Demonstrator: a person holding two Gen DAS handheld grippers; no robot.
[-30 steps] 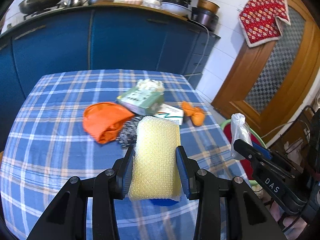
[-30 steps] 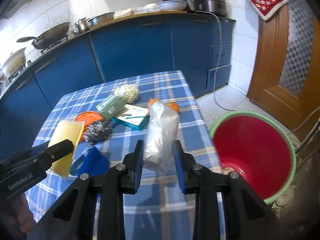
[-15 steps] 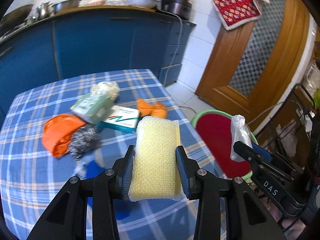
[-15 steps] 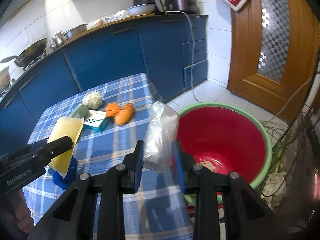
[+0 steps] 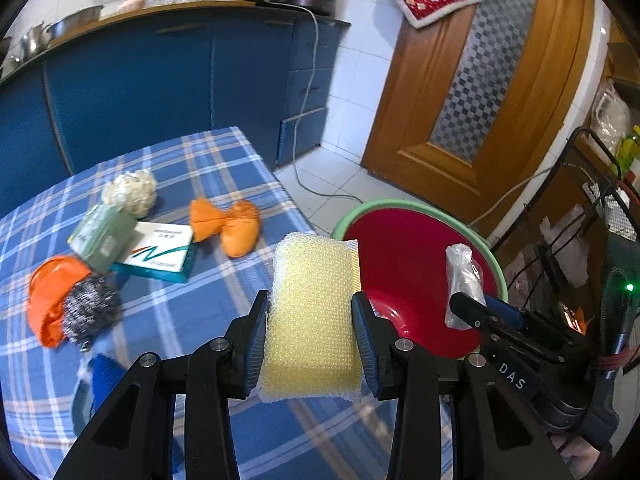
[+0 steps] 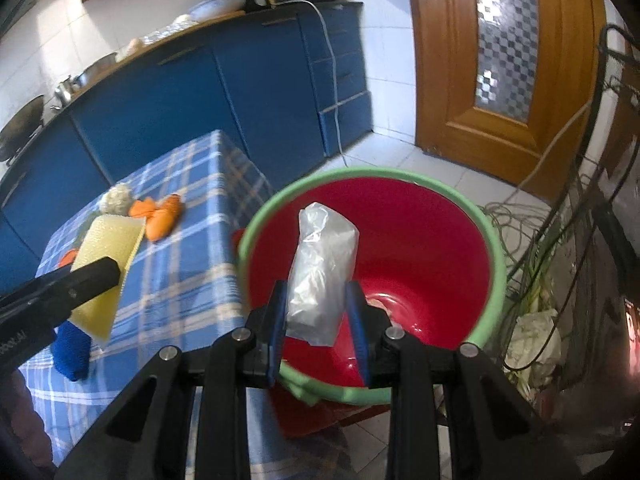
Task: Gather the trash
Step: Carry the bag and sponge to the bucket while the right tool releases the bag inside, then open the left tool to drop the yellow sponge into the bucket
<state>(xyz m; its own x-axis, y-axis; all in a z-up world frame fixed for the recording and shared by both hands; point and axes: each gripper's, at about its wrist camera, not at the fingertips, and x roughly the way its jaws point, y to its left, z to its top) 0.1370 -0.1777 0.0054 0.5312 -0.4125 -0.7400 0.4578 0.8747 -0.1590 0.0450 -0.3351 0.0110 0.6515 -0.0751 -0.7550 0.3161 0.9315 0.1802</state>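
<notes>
Blue cabinets (image 5: 160, 92) fill the far wall beyond both hand-held grippers, with a wooden door (image 5: 480, 120) to their right and white floor tiles below. The counter (image 5: 200, 320) in its blue check cloth lies under and ahead-left of the left hand-held gripper (image 5: 312, 332); its near edge is cut off by the frame. The red bucket (image 6: 400, 240) with a green rim sits on the floor right under the right hand-held gripper (image 6: 318, 316), its near rim hidden behind the black fingers. Something pale lies at its bottom, too blurred to name.

Left hand-held gripper is clamped on a yellow sponge (image 5: 316, 312), long axis running away along the fingers, just beside the bucket's edge. Right hand-held gripper pinches a clear bag (image 6: 324, 272), standing upright, top pointing away, over the bucket's mouth.

Ahead-left of the sponge: a white-and-teal box (image 5: 160, 256), a green pack (image 5: 102, 236) leaning on it, orange peel (image 5: 228, 224), a pale clump (image 5: 130, 192), a steel scrubber (image 5: 86, 312) against an orange scrap (image 5: 48, 292). A blue thing (image 5: 104, 376) is half hidden by the left finger.
</notes>
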